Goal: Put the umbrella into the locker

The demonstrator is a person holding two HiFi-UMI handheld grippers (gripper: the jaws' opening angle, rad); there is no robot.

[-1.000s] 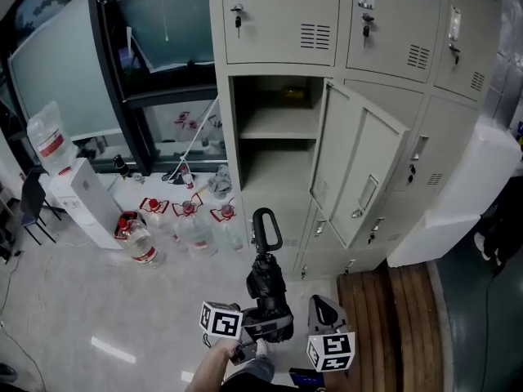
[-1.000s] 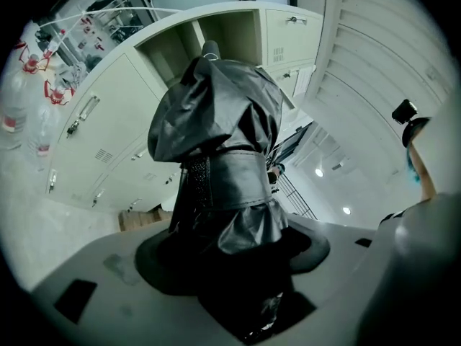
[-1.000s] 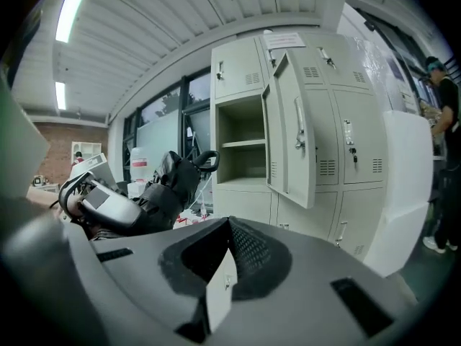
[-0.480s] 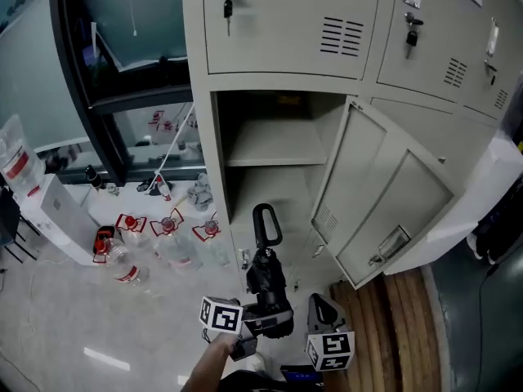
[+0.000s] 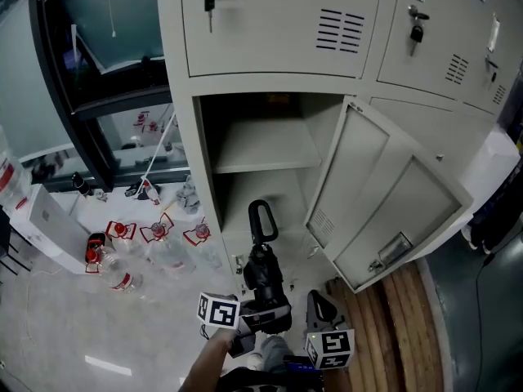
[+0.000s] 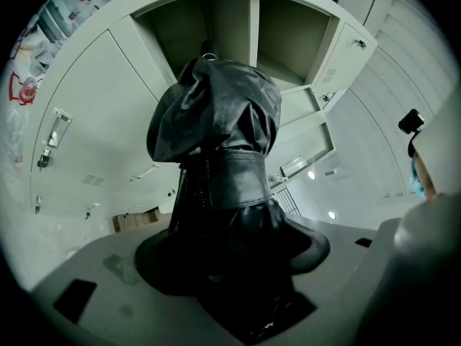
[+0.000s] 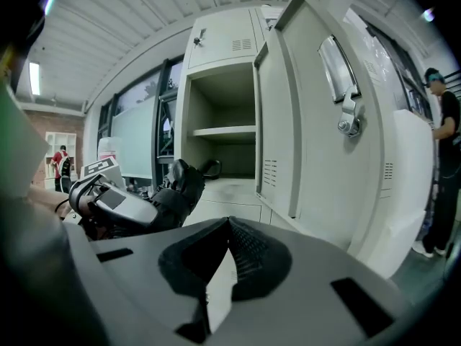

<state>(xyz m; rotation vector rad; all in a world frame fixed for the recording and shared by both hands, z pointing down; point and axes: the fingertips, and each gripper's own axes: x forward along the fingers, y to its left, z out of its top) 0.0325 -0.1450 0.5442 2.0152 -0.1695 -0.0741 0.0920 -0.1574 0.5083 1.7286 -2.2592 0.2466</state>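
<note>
A folded black umbrella [image 5: 263, 278] with a loop handle [image 5: 261, 218] points toward the open locker compartment [image 5: 260, 149]. My left gripper [image 5: 255, 321] is shut on the umbrella's lower end; in the left gripper view the umbrella [image 6: 220, 164] fills the space between the jaws. The handle reaches the locker's lower opening. My right gripper [image 5: 324, 313] is beside the umbrella on the right, shut with nothing in it [image 7: 227, 254]. The umbrella [image 7: 176, 189] and left gripper [image 7: 108, 204] show at the left of the right gripper view.
The locker door [image 5: 384, 211] hangs open to the right. A shelf [image 5: 261, 147] divides the compartment. Shut lockers with keys [image 5: 270, 19] stand above. Water bottles [image 5: 147, 243] and a white box [image 5: 41, 219] lie on the floor at left. Wooden boards [image 5: 400, 317] lie at right.
I have come closer to the locker. The umbrella's handle now overlaps the lower opening. Both grippers keep their hold and state.
</note>
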